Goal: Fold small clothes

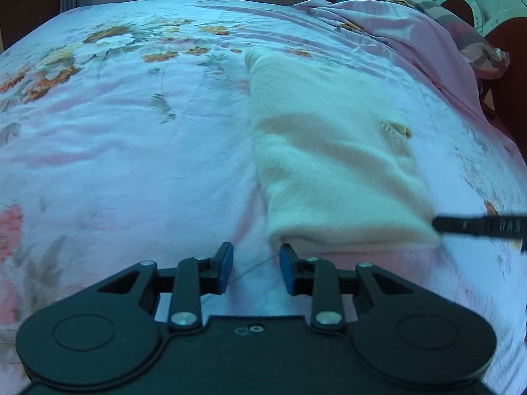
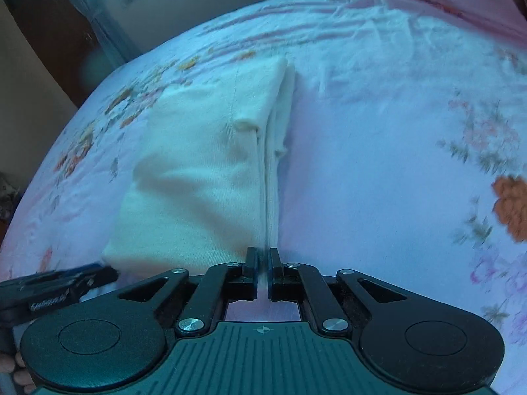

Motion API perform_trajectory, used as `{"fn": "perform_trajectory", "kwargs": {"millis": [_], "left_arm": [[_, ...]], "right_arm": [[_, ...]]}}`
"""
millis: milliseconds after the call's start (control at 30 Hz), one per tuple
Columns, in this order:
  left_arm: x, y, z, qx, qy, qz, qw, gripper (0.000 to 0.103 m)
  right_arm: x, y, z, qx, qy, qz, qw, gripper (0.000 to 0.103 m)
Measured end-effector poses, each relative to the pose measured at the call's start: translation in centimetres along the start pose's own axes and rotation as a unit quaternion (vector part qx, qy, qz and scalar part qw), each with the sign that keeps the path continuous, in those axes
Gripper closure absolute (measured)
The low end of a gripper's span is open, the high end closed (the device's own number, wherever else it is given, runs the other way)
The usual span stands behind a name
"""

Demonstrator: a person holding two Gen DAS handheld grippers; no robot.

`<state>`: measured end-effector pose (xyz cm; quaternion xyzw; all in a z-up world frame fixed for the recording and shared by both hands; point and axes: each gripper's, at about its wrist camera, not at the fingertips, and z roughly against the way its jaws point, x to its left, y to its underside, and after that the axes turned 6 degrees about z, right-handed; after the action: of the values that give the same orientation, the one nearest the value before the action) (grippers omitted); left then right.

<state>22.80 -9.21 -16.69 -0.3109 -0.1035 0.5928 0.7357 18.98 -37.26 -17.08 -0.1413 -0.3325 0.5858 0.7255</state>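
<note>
One folded cream garment (image 2: 197, 171) is laid on bedsheet (image 1: 131, 151), edge pinched by right gripper (image 2: 262, 263); left gripper (image 1: 256, 268) parted, empty.

Bed (image 1: 131, 151) wide open left of folded cream garment (image 1: 329, 151), flat floral sheet, nothing on it. Far right blocked by bunched pink bedding (image 1: 411, 33) & pillow (image 1: 474, 46) at bed edge. Right of garment in right wrist view sheet is bare too; left gripper (image 2: 108, 271) sits at garment's near-left corner, right gripper (image 2: 262, 256) at near-right edge.
</note>
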Motion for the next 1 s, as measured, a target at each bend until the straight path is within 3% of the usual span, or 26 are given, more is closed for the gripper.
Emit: {"fn": "perform_trajectory", "kwargs": {"millis": [167,300,467,567,667,700,800,1000], "left_arm": [[0.0,-2.8,1.5,-0.038,0.013,-0.002,0.9992,0.071],[-1.8,-6.7,-1.5,-0.053,0.019,0.002,0.9984,0.071],[-3.2,-11.6,-6.9,-0.055,-0.003,-0.008,0.9985,0.071],[-3.4,-13.3,-9.9,-0.047,-0.008,-0.003,0.9988,0.071],[-3.5,-14.0,-12.2,-0.049,-0.020,-0.011,0.9985,0.057],[-3.4,-14.1,-12.8,-0.045,-0.023,-0.008,0.9987,0.052],[-3.2,-14.0,-13.4,-0.052,-0.033,-0.005,0.9981,0.039],[-3.6,-12.9,-12.1,-0.055,-0.044,-0.025,0.9972,0.039]], "right_arm": [[1.8,-2.3,2.1,-0.082,0.013,0.045,0.996,0.100],[4.3,-6.1,-1.0,-0.087,0.013,0.090,0.992,0.100],[5.0,-11.2,-5.2,-0.111,0.034,0.115,0.987,0.100],[4.1,-12.8,-8.2,-0.107,0.049,0.116,0.986,0.100],[2.7,-12.6,-12.8,-0.039,0.081,0.138,0.986,0.100],[2.0,-12.4,-13.6,-0.040,0.079,0.131,0.987,0.100],[0.7,-12.9,-13.9,-0.040,0.067,0.087,0.993,0.100],[1.8,-12.9,-12.8,-0.034,0.078,0.103,0.991,0.100]]}}
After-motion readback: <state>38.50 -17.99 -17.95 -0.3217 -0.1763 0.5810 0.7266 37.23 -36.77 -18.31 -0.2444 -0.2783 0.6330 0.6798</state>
